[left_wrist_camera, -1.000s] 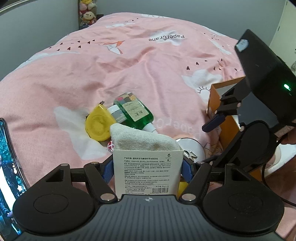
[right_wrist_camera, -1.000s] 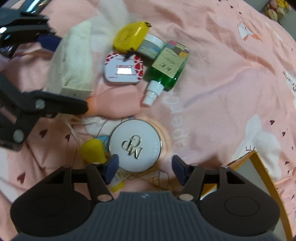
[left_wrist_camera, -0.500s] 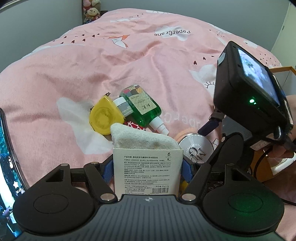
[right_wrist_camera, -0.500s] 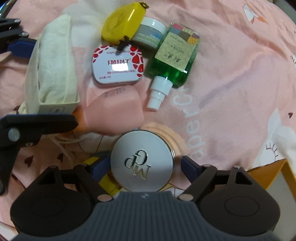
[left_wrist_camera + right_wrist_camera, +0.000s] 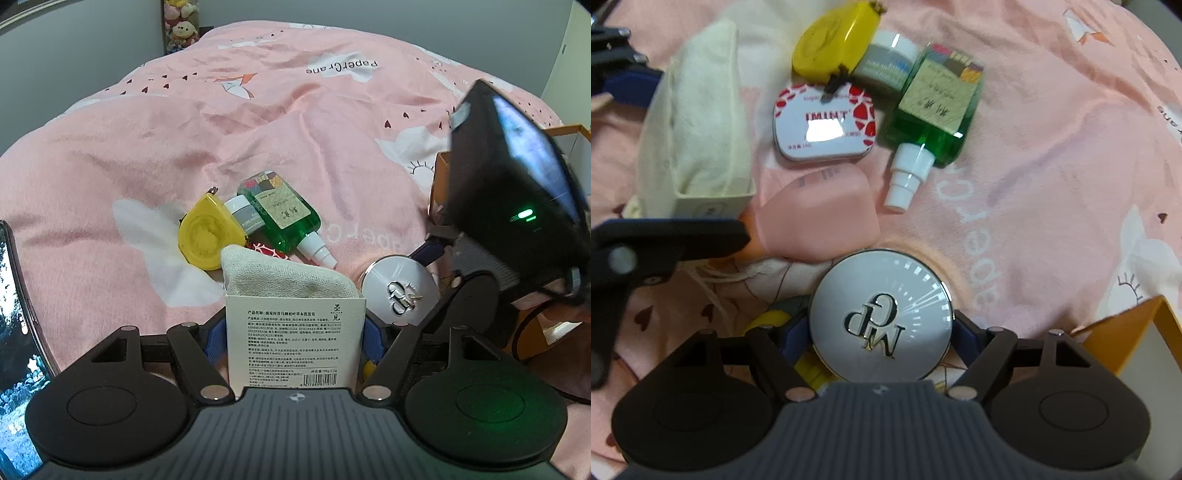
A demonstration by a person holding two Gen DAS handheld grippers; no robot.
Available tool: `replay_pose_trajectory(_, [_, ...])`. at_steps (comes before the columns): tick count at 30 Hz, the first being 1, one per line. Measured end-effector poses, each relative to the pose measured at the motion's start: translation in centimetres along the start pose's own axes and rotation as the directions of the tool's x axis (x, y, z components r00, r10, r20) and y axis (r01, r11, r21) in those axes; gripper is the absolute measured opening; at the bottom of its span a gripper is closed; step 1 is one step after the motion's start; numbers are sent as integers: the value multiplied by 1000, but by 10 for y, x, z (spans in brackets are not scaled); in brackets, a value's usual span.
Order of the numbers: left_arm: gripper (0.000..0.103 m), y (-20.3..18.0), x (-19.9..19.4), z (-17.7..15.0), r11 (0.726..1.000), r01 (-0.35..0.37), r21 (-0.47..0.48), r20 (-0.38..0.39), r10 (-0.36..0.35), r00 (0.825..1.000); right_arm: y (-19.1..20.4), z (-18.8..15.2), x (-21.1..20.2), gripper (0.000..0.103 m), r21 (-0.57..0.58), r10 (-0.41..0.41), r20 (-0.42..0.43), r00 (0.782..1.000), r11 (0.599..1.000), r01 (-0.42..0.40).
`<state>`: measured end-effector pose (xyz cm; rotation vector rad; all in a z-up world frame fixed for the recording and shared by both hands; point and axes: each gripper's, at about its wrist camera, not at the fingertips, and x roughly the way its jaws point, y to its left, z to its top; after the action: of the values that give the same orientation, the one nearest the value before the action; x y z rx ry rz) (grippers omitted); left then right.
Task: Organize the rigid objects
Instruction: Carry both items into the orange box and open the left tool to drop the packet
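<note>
Left fingers (image 5: 295, 338) clamp the pouch-filled carton (image 5: 294, 345); right fingers (image 5: 880, 334) closing around compact (image 5: 881, 317).

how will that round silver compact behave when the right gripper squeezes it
The round silver compact looks rigid, so it should not give. Its glossy curved rim may slip between the closing right gripper pads. Lying flat on the soft pink bedding, it probably won't roll.

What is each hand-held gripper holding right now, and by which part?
The left hand-held gripper clamps the white box by its two side faces. The right hand-held gripper is closing around the round silver compact at its rim; a firm hold cannot be told.
</note>
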<state>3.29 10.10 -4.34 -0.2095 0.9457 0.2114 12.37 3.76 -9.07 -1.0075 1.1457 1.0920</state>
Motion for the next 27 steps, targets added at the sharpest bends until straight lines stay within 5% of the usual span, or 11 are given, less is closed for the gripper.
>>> replay_pose_trajectory(14, [81,-18,-32,19,998,59,-8,96,-58,994,-14,-35,-112,76,63,-62,207,976,997,50])
replay_pose_trajectory(27, [81,-74,-46,58,963,242,122,155,-259,953,-61,-92,-162,76,215,-166,195,967,969,123])
